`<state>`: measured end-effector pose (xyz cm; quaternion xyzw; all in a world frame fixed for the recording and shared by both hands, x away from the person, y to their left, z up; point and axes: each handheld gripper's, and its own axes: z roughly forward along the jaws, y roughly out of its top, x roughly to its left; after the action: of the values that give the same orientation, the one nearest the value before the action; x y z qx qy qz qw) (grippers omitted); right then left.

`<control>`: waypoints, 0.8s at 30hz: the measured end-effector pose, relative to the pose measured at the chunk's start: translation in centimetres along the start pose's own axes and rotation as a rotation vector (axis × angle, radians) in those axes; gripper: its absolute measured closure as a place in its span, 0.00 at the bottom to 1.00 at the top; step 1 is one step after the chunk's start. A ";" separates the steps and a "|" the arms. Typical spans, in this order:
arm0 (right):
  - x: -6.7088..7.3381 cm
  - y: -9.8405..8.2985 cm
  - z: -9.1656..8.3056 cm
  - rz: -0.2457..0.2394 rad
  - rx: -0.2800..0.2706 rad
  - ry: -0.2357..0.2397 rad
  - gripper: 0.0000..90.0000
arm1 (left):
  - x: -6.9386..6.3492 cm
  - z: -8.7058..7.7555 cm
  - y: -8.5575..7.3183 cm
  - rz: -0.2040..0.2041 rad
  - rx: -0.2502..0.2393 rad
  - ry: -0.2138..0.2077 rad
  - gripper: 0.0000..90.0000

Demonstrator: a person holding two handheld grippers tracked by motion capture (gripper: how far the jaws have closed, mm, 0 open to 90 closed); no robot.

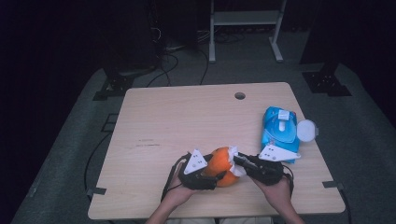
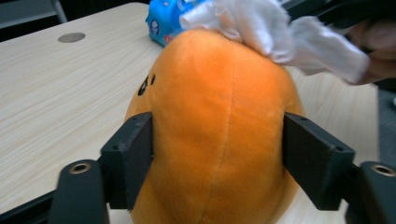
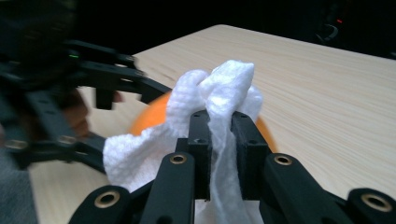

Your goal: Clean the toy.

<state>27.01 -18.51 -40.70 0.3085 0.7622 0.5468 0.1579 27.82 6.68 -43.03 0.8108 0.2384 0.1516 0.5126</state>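
Orange plush toy [image 2: 219, 135], nubbly wipe [image 3: 219, 93].

Both forearms come in from the near edge of the desk [image 1: 154, 116] and angle inward, so the two hands sit close together near the middle. The left hand-held gripper [image 1: 211, 177] points right, its jaws spread around the sides of the orange plush toy [image 2: 219, 135] with both pads pressing its flanks. The right hand-held gripper [image 1: 236, 159] points left and slightly away, its jaws pinched tight on a bunched white cloth [image 3: 219, 98] that rests against the top of the toy.
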 end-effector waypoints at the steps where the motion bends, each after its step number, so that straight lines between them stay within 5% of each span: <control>1: 0.2 0.1 0.1 -0.009 0.001 0.003 0.87 | 0.2 -0.1 -0.1 -0.005 -0.001 -0.002 0.34; 6: -0.8 0.2 -0.3 0.011 0.028 -0.059 0.87 | 0.4 -0.5 0.1 0.000 -0.023 -0.038 0.31; 9: -0.9 -0.3 -0.6 0.038 0.020 -0.049 0.87 | 0.4 -0.1 0.1 -0.009 -0.018 -0.036 0.27; 16: 0.7 0.5 0.0 -0.023 0.013 -0.016 0.87 | 0.6 -0.1 -0.1 -0.035 -0.004 0.009 0.36; 20: -0.7 -0.3 -0.5 0.014 0.023 -0.056 0.87 | 0.5 -0.1 0.1 -0.019 -0.010 0.025 0.37; 24: 0.5 -0.2 -0.5 -0.026 0.013 -0.029 0.87 | 0.0 0.1 0.2 0.018 0.000 0.025 0.37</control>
<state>26.35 -18.59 -40.65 0.3073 0.7674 0.5351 0.1741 27.90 6.51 -42.86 0.8111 0.2373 0.1664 0.5080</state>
